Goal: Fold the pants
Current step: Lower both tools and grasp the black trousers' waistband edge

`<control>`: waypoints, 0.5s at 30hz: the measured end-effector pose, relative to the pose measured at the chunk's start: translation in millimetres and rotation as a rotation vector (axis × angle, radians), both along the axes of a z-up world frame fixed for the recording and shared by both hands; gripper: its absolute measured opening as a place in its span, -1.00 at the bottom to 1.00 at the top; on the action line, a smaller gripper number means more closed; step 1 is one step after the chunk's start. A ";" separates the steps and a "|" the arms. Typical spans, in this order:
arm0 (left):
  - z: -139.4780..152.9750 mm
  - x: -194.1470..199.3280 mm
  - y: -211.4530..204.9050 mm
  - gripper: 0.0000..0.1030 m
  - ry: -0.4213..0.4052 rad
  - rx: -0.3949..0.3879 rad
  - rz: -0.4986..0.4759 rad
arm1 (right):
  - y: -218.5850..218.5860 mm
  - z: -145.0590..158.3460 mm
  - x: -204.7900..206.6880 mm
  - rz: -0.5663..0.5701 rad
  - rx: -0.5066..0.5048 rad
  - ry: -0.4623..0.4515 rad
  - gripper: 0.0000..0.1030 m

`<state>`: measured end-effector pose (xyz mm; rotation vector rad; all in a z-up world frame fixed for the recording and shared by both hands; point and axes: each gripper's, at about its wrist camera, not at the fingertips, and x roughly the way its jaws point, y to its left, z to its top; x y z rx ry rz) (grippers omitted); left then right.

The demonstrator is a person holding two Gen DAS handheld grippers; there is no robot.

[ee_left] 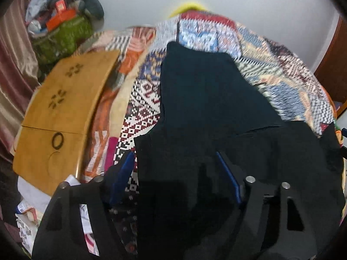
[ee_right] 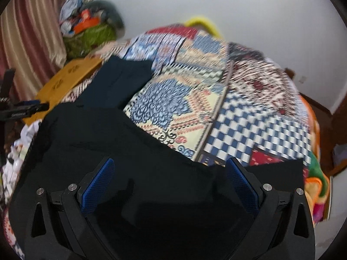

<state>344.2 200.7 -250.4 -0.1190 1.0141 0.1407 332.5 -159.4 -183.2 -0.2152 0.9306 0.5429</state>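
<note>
A: What was the biggest thing ahead of the grippers?
B: A bed under a patchwork quilt, reaching far beyond both pairs of fingers. The dark pants lay spread on it, directly under and ahead of both tools, one leg stretching away from them.

A: Any containers?
B: A green bag or basket stood far ahead and left of the left gripper, against the curtain. It was heaped with clothes and an orange box; blur hid the rest. Nearer, left of that gripper, sat a wooden board.

A: And the tools themselves?
B: The left one's jaws stood partly apart, with pants fabric between the blue pads; whether they pressed on it, I couldn't tell. The right gripper was spread wide over the waist end of the pants, its pads clear of the cloth.
</note>
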 end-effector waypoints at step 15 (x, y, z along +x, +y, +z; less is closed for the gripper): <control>-44.3 34.8 13.8 -0.50 0.107 -0.080 -0.007 | 33.9 -50.0 55.8 0.157 0.042 0.223 0.00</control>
